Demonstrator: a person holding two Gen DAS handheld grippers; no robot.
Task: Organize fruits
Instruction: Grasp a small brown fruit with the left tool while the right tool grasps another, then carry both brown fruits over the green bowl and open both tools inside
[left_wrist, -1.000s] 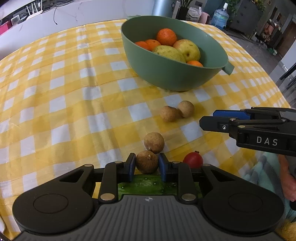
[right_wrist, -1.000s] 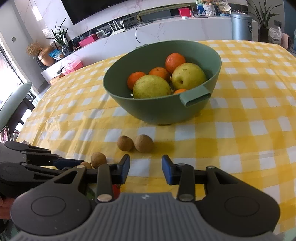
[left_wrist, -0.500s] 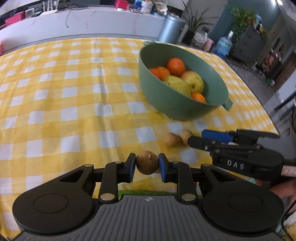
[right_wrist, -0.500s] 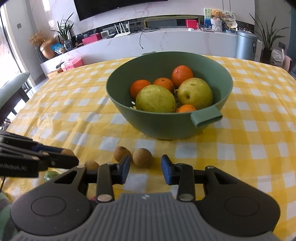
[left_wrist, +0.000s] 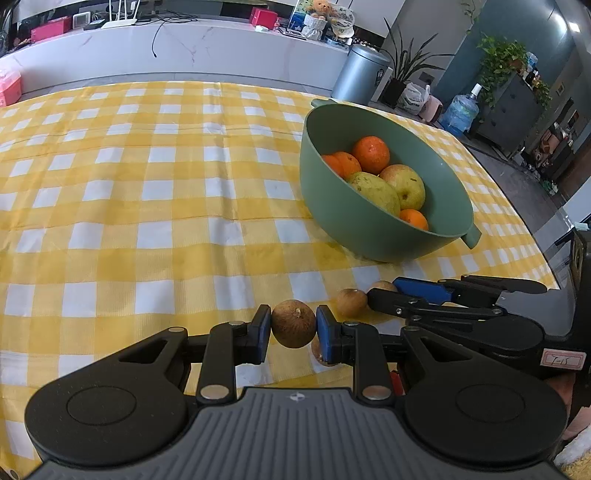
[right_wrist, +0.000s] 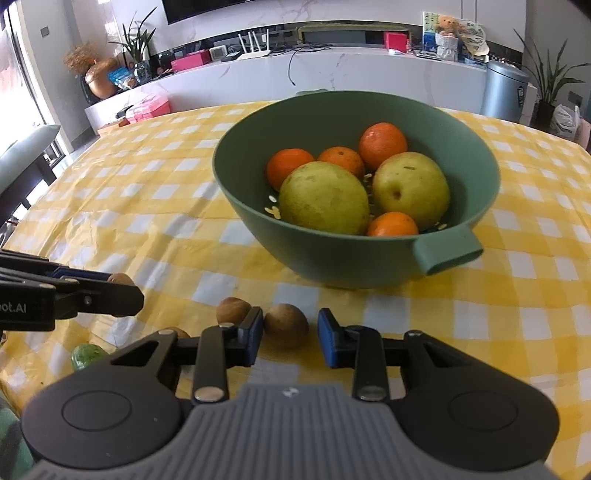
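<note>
My left gripper (left_wrist: 293, 328) is shut on a round brown fruit (left_wrist: 293, 324) and holds it above the yellow checked cloth. In the right wrist view the same left gripper (right_wrist: 123, 286) shows at the left edge with that brown fruit (right_wrist: 120, 278) between its tips. My right gripper (right_wrist: 287, 338) is closing around a second brown fruit (right_wrist: 286, 325) on the cloth. Its left pad is at the fruit and a gap remains on the right side. Behind stands the green bowl (right_wrist: 332, 254) with oranges (right_wrist: 382, 140) and yellow-green pears (right_wrist: 323, 197).
A third brown fruit (right_wrist: 232, 310) lies just left of the right gripper's left finger, and another (left_wrist: 319, 350) sits under the left gripper. A green vegetable (right_wrist: 86, 354) lies at the near table edge. The bowl's handle (right_wrist: 448, 253) juts toward me.
The left gripper lifted its brown fruit off the cloth and swung left. The right gripper moved forward onto the pair of brown fruits, its jaws narrowing around one.
</note>
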